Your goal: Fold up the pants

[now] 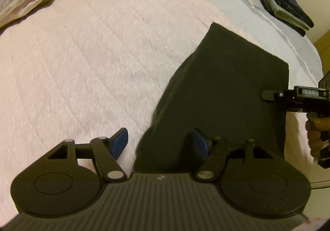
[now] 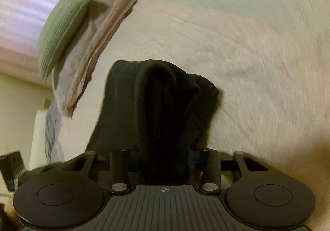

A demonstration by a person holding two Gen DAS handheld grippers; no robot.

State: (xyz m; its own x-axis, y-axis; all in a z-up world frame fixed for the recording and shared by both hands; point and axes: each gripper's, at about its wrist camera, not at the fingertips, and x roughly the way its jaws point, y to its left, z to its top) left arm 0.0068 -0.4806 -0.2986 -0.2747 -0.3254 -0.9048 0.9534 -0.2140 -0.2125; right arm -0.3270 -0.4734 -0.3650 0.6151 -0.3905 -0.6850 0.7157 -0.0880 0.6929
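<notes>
A pale pink quilted bedspread (image 1: 82,62) fills both views. The left wrist view shows the dark pants (image 1: 226,78) lying folded on it, the left gripper (image 1: 160,142) standing wide over their near edge with nothing pinched, and a stack of folded clothes (image 1: 284,6) far off. The right wrist view alone shows the right gripper (image 2: 163,161) clamped on a bunched fold of pants (image 2: 156,111), with a green pillow (image 2: 61,35) behind.

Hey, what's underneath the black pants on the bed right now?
The black pants lie on a pale pink quilted bedspread, which shows all around them. Whatever sits directly beneath the fabric is covered, so nothing else can be confirmed there.
</notes>
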